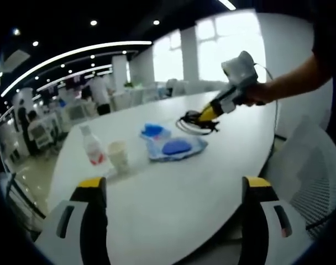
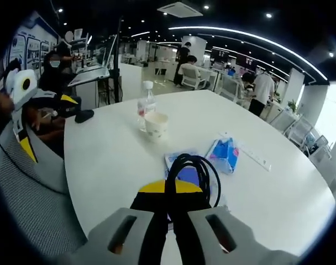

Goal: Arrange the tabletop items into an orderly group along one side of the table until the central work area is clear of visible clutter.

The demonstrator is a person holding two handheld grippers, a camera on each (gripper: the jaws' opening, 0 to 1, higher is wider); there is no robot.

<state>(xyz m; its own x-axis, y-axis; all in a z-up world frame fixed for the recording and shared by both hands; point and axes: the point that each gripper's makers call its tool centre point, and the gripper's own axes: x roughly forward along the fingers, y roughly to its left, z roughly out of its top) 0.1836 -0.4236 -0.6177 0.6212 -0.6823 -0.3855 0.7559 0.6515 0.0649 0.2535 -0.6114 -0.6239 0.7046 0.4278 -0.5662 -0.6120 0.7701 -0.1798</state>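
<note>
A coil of black cable [image 2: 194, 168] is clamped between my right gripper's [image 2: 169, 190] yellow-tipped jaws, just above the white table [image 2: 113, 165]. In the left gripper view, that right gripper [image 1: 205, 116] is held by a hand at the table's far side, the cable [image 1: 194, 123] hanging from it. Beside it lie a clear bag with a blue item [image 1: 178, 147] and a blue pack [image 1: 153, 131]. A paper cup [image 1: 118, 155] and a plastic bottle [image 1: 92, 146] stand to the left. My left gripper [image 1: 174, 186] is open over the near table edge with nothing in it.
A white mesh chair [image 1: 317, 171] stands at the table's right edge. In the right gripper view, a long white strip [image 2: 255, 155] lies past the blue pack [image 2: 225, 154], and a grey mesh chair [image 2: 30, 187] is at the left. People and desks fill the room behind.
</note>
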